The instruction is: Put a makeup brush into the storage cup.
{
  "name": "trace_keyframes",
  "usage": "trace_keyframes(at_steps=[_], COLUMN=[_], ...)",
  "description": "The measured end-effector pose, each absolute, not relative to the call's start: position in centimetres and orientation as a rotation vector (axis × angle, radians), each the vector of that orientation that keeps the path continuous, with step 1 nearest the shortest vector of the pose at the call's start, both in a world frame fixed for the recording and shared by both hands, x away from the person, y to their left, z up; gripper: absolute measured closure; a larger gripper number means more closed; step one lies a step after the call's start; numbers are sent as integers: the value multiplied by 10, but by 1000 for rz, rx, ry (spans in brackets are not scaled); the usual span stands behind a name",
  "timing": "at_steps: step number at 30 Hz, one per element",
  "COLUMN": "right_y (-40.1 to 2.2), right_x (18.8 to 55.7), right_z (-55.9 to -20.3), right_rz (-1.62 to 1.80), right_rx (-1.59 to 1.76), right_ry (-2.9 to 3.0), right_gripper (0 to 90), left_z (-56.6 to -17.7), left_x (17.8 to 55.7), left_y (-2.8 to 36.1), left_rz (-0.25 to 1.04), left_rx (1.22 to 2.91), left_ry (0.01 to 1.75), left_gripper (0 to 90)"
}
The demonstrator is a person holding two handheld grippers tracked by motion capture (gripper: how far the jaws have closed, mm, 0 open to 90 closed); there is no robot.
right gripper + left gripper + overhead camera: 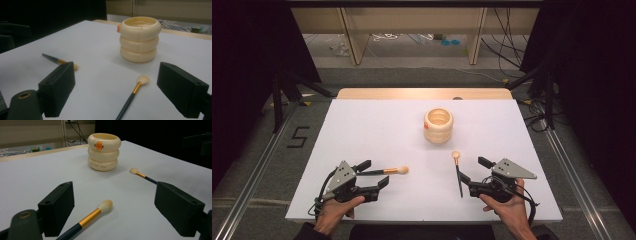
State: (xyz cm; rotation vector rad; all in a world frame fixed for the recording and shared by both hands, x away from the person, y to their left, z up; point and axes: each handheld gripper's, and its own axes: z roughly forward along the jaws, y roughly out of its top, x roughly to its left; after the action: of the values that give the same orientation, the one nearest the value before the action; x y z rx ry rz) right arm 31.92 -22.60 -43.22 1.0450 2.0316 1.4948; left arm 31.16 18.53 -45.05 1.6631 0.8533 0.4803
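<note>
A cream holder (438, 126) shaped like three stacked rings, with an orange duck beak on its side, stands upright at mid-table. Two makeup brushes with dark handles, gold ferrules and pale heads lie on the white table top. The left brush (387, 171) lies crosswise, and its handle runs between the jaws of my left gripper (374, 173), which is open and does not press it. The right brush (458, 175) points away from me, just left of my open right gripper (474, 170). In the left gripper view the brush (92, 216) lies between the wide-apart jaws, with the holder (104, 151) beyond. In the right gripper view the brush (131, 98) lies between the spread jaws.
The white table top (377, 125) has a wooden strip along its far edge. Black stands and cables sit on the floor at both sides, and metal rails run along the table's left and right.
</note>
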Motion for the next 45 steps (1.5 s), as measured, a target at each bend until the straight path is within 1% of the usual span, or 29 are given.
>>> trace_keyframes(at_steps=[6, 14, 17, 22, 35, 38, 43, 44, 45], right_y=[-226, -226, -224, -222, -215, -212, -208, -205, -203], right_x=[320, 321, 323, 325, 355, 367, 378, 384, 386], right_z=[-433, -434, -434, -434, -436, -439, -443, -446, -446], right_rz=[1494, 1486, 1456, 1381, 1162, 1089, 1017, 984, 971], right_rx=[1034, 1057, 1005, 1010, 1036, 1056, 1087, 1086, 1105], right_ry=[2040, 2060, 2047, 2101, 2266, 2321, 2384, 2414, 2431], right_gripper=[158, 158, 158, 158, 157, 161, 188, 217, 227], left_z=[-450, -450, -450, -450, -450, -450, -449, -449, -449], left_x=[312, 312, 313, 312, 312, 313, 312, 312, 312], left_y=[186, 186, 186, 186, 185, 186, 186, 186, 186], left_rz=[494, 478, 477, 486, 475, 479, 481, 481, 477], left_rx=[1676, 1687, 1685, 1694, 1689, 1697, 1698, 1697, 1695], left_ry=[840, 847, 842, 848, 870, 854, 851, 850, 854], left_gripper=[160, 163, 164, 164, 164, 164, 165, 165, 165])
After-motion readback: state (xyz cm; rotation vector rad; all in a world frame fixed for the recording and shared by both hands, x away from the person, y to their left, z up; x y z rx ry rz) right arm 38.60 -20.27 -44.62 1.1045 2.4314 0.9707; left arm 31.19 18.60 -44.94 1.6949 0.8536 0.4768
